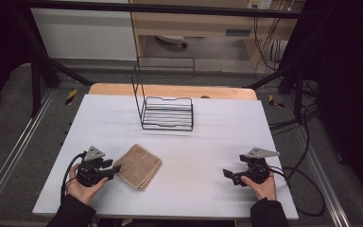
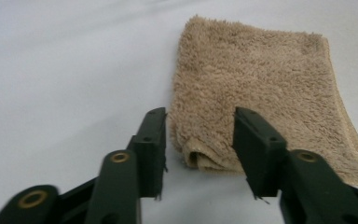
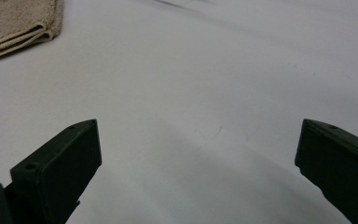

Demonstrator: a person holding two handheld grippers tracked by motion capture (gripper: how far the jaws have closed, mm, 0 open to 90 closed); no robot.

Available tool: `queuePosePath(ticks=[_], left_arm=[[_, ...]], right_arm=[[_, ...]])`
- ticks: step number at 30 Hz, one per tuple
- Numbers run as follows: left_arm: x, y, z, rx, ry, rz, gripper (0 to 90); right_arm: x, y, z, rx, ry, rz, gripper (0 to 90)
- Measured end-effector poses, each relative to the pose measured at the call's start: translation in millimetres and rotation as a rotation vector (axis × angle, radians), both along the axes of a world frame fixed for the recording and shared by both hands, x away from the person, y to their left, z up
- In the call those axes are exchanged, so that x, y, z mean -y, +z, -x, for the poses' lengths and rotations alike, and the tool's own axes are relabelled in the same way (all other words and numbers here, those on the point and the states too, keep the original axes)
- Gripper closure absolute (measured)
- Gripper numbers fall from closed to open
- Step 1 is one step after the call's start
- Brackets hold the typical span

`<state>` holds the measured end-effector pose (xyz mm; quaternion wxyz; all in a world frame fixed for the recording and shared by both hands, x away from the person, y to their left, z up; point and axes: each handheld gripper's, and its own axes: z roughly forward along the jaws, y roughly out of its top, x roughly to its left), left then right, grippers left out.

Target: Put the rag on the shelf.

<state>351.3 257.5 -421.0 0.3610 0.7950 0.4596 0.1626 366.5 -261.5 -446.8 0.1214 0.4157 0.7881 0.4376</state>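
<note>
Lying folded near the tabletop's front-left corner, the tan, square terry-cloth towel (image 1: 138, 166) is being straddled at its near folded corner by the left gripper (image 2: 199, 135). The jaws are standing part-way apart, one on each side of that corner, and the pads are not being pressed into the pile, so the cloth is judged to be resting free on the white tabletop (image 1: 203, 142) rather than being held. The gripper is being kept low and level with the surface, probably so that the layered edge can be slid between the pads.

Toward the front-right corner, the right gripper (image 1: 230, 175) is being held by the other hand, well apart from the towel; its jaws are standing wide apart over bare tabletop, with nothing between them, apparently being kept ready.

Farther back, near the middle of the far edge, a black wire rack (image 1: 167, 111) with a tall upright back is standing open toward the person, possibly as a place for the cloth.

No brand, label or readable writing is being shown on any of these things.
</note>
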Motion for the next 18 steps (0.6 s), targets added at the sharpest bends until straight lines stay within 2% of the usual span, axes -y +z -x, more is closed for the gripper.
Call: queuePosePath(ticks=[3,7,10,16,18], left_arm=[[0.5,3.2,-6.9,-0.004,-0.043,0.004,38.8],[4.1,5.8,-16.4,-0.007,-0.059,-0.007,25.2],[6.8,8.9,-22.9,-0.007,-0.073,-0.003,20.0],[15.1,18.7,-37.6,0.013,-0.100,0.015,15.2],[18.5,21.4,-43.2,0.008,-0.100,0.022,14.3]], right_arm=[[0.0,0.1,0.3,0.000,-0.001,0.000,0.8],[0.5,0.5,0.2,0.006,-0.003,-0.001,0.8],[0.5,0.6,0.0,0.006,-0.005,-0.001,0.8],[1.4,1.7,1.0,0.005,-0.008,-0.006,0.8],[0.9,1.1,0.9,0.008,-0.008,-0.007,0.8]])
